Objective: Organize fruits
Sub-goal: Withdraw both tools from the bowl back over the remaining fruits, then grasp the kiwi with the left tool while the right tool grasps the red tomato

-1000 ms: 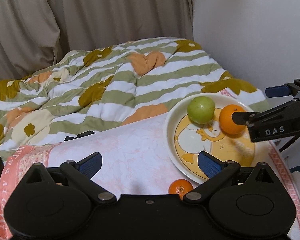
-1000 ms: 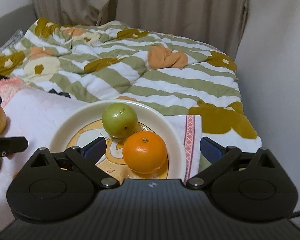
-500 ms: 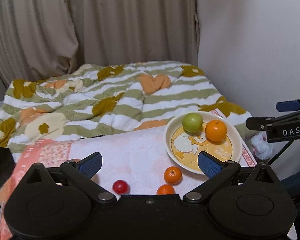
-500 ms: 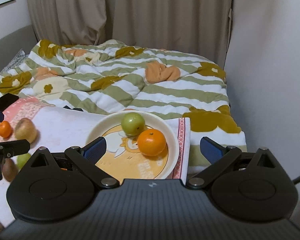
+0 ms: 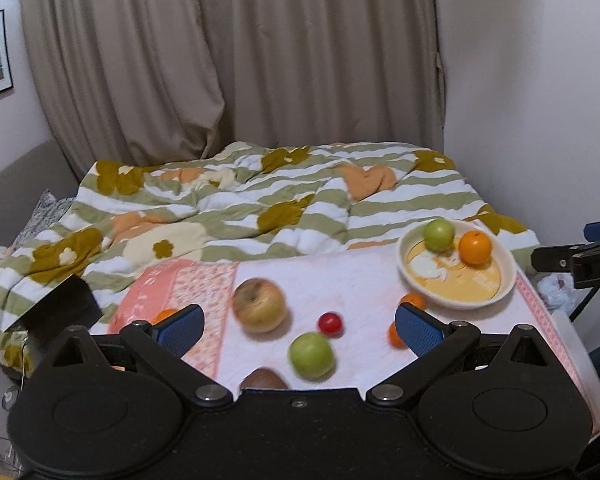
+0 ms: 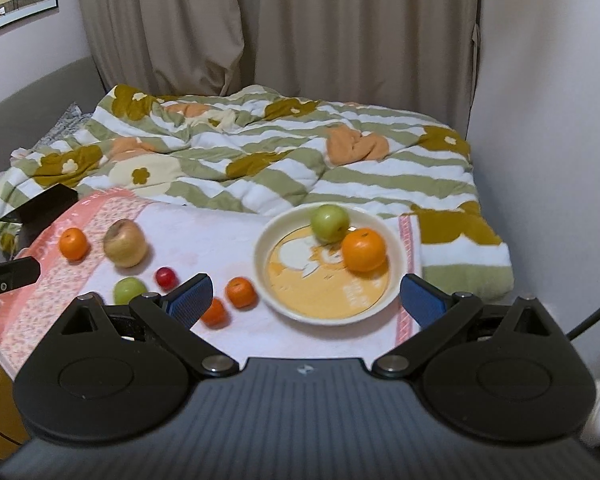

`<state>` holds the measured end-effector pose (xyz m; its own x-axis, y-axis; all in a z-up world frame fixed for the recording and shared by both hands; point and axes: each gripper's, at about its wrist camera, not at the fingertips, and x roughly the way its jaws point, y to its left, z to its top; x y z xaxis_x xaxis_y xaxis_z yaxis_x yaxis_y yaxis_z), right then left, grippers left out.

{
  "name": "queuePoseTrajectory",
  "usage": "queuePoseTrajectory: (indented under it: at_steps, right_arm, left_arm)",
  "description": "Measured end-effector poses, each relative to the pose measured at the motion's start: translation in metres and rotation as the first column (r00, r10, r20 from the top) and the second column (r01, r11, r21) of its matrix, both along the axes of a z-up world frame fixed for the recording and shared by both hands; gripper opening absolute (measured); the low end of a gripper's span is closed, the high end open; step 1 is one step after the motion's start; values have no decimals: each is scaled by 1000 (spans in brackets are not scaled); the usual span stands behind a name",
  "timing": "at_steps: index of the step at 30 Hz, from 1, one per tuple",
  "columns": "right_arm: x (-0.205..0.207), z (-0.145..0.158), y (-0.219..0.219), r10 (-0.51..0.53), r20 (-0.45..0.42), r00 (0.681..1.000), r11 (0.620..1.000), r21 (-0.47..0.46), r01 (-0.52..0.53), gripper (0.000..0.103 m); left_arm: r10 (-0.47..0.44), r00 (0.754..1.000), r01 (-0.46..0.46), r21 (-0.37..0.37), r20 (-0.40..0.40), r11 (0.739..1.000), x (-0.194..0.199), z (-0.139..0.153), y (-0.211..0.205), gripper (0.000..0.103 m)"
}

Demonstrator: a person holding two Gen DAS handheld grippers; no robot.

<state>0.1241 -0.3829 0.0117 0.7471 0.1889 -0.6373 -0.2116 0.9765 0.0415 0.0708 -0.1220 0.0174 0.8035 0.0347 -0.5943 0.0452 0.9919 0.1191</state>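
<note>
Fruits: green apple (image 6: 329,223) and orange (image 6: 363,249) on plate (image 6: 392,288); six loose left of plate. Both grippers' jaws wide open, empty. Next: grasp a nearby mandarin (image 6: 241,291).

bed (image 6: 440,216) | striped quilt (image 6: 284,172) | pink-bordered towel (image 6: 220,240) spread on top

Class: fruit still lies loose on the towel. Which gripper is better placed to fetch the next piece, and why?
Probably the left gripper: jaws open, with the green apple and cherry tomato between its fingers. The right gripper faces the plate.
</note>
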Motion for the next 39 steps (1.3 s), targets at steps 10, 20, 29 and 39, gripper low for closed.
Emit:
queuePoseTrajectory:
  at_steps: [10,20,29,39]
  right_arm:
    - [-23,-25,51,-87,-30,996,996,-2,87,103]
    - [-30,-79,89,-237,-73,969,971,-8,237,103]
    - [-21,-125,113,-320,-122,939,947,-34,318,103]
    - [-1,-148,121,-329,-153,932,944,-58,324,103]
  left_arm:
    - [-63,998,62,-41,-17,997,-1,-30,59,103]
    - [-272,961,273,17,-44,962,15,-88,78,101]
    - [-389,912,391,-11,-130,920,48,-133,83,93]
    - [-434,881,447,31,-187,894,66,-158,78,79]
